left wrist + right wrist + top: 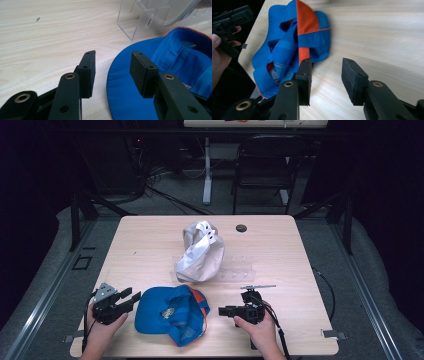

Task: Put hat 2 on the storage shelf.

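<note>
A blue cap (pixel 172 315) with orange panels lies crumpled, inside up, near the table's front edge between my two grippers. My left gripper (pixel 131 296) is just left of it and open; in the left gripper view its jaws (pixel 113 56) stand apart over the edge of the blue brim (pixel 122 85) with nothing pinched. Right of the cap, my right gripper (pixel 221 310) points left at it, open. In the right gripper view the empty jaws (pixel 325 62) hover over bare wood close to the cap's orange and blue crown (pixel 287 45).
A white and beige cap (pixel 202 252) rests on a clear acrylic stand (pixel 235 270) at mid-table. A small black disc (pixel 241 228) sits near the far edge. A thin metal piece (pixel 257 287) lies just beyond my right gripper. A black chair (pixel 265 165) stands behind the table.
</note>
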The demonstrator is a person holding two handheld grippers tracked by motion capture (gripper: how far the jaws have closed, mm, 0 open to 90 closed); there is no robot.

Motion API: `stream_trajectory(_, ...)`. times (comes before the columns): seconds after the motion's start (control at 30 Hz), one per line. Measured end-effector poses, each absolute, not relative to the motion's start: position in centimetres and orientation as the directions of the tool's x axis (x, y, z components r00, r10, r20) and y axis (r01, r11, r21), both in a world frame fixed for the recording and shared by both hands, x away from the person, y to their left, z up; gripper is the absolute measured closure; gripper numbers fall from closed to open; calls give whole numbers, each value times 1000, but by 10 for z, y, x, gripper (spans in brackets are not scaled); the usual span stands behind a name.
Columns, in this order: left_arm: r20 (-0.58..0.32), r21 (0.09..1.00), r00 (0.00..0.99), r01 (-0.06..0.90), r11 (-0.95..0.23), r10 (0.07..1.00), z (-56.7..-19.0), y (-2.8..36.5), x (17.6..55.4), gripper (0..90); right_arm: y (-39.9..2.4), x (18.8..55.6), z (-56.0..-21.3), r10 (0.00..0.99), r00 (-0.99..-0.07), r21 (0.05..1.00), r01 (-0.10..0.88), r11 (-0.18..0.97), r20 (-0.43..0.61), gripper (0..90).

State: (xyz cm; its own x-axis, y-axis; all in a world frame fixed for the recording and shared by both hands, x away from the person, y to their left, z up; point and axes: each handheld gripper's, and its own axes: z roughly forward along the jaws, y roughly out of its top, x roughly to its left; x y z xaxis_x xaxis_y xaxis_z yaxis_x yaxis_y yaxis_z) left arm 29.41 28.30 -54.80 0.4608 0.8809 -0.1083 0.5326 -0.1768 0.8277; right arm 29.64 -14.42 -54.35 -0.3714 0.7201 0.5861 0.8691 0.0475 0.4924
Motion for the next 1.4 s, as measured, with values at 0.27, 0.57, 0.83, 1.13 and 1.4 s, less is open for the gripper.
stream_trajectory(0.27, -109, 831, 445, 532, -164, 889, -549, 285, 291, 565, -124, 296, -555, 699, -395, 457, 883, 109, 596, 597)
stream_trajectory(0.57, -122, 826, 447, 541, -159, 886, -551, 284, 291, 566, -108, 297, -561, 663, -425, 437, 885, 161, 616, 582)
stream_trajectory(0.83, -111, 828, 459, 533, -173, 881, -551, 279, 288, 566, -99, 299, -571, 634, -381, 382, 913, 143, 673, 576)
stream_trajectory(1.13, -111, 827, 453, 535, -170, 885, -551, 280, 288, 566, -95, 303, -580, 582, -358, 344, 929, 139, 730, 634)
stream_trajectory(1.4, -106, 831, 455, 529, -172, 884, -550, 282, 287, 565, -101, 302, -572, 549, -355, 352, 929, 117, 756, 710)
